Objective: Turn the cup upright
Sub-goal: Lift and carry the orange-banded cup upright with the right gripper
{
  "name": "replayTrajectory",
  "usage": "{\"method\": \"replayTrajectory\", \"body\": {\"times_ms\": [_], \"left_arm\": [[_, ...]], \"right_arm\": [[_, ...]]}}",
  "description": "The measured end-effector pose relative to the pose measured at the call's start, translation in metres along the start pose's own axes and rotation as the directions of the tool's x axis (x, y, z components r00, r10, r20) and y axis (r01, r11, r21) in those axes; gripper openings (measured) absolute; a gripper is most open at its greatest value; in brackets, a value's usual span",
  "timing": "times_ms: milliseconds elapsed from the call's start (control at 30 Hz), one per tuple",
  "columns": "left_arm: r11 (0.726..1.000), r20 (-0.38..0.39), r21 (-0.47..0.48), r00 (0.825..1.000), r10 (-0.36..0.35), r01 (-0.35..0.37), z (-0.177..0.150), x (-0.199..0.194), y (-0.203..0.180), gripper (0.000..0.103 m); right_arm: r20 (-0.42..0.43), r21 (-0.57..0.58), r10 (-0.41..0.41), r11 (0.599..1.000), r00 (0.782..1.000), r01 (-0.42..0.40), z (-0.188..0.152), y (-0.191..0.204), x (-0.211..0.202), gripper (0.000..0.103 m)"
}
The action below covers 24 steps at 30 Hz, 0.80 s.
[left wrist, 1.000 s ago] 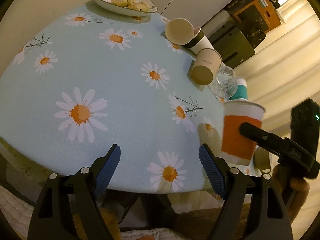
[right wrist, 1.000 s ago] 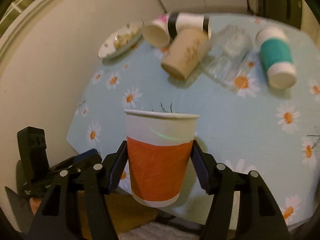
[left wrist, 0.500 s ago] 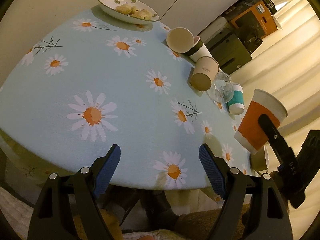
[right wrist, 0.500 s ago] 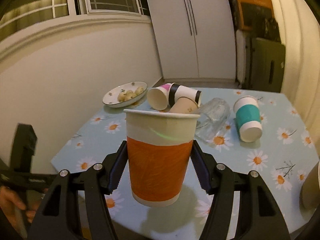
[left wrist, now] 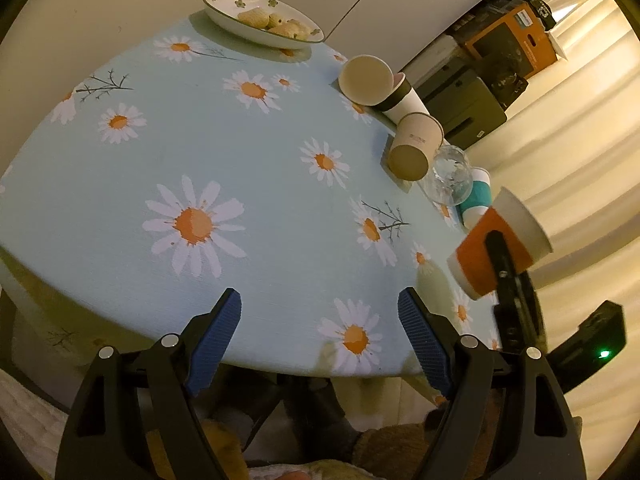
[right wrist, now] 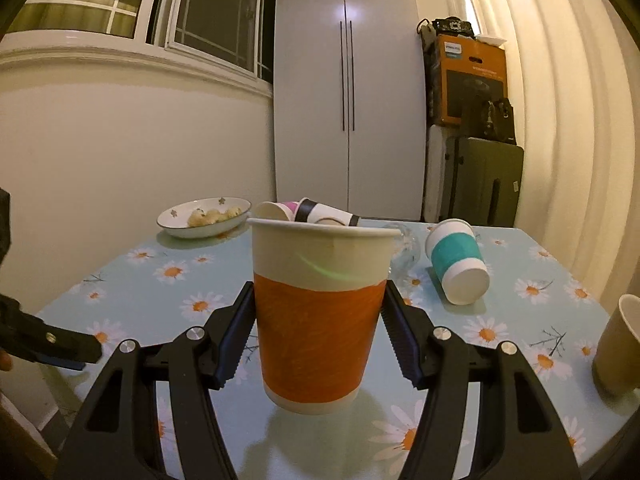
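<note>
My right gripper is shut on an orange and white paper cup, mouth up, its base just above or at the daisy tablecloth near the front edge. In the left wrist view the same cup hangs tilted at the table's right edge, held by the right gripper's black finger. My left gripper is open and empty over the near table edge.
Several cups lie on their sides at the back: a teal-banded cup, a brown cup, a black-banded cup and a clear glass. A plate of snacks sits far left. A brown cup stands at right.
The right gripper has levelled out and lowered the orange cup toward the table near its front edge. The left gripper has drawn back slightly, still open.
</note>
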State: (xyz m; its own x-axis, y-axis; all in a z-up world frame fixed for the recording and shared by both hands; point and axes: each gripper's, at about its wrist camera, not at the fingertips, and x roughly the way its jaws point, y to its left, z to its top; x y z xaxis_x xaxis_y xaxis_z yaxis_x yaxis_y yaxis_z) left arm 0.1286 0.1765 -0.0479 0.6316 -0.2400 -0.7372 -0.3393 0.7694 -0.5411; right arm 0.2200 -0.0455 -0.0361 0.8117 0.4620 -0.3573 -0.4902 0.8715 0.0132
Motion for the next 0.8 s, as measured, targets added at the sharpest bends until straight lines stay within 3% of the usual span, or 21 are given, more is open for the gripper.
{"method": "replayTrajectory", "body": {"times_ms": [333,800], "left_arm": [[1.0,0.004,-0.006,1.0,0.006,-0.006,-0.002,0.001,0.001,0.079],[1.0,0.002,-0.019,1.0,0.002,-0.002,-0.001,0.006,0.003,0.079]], "right_arm": [[-0.018,-0.053,-0.028,0.998,0.999,0.027,-0.026,0.012,0.015,0.063],[-0.05,-0.098,-0.02,0.995,0.999,0.015,-0.032,0.016,0.005,0.066]]}}
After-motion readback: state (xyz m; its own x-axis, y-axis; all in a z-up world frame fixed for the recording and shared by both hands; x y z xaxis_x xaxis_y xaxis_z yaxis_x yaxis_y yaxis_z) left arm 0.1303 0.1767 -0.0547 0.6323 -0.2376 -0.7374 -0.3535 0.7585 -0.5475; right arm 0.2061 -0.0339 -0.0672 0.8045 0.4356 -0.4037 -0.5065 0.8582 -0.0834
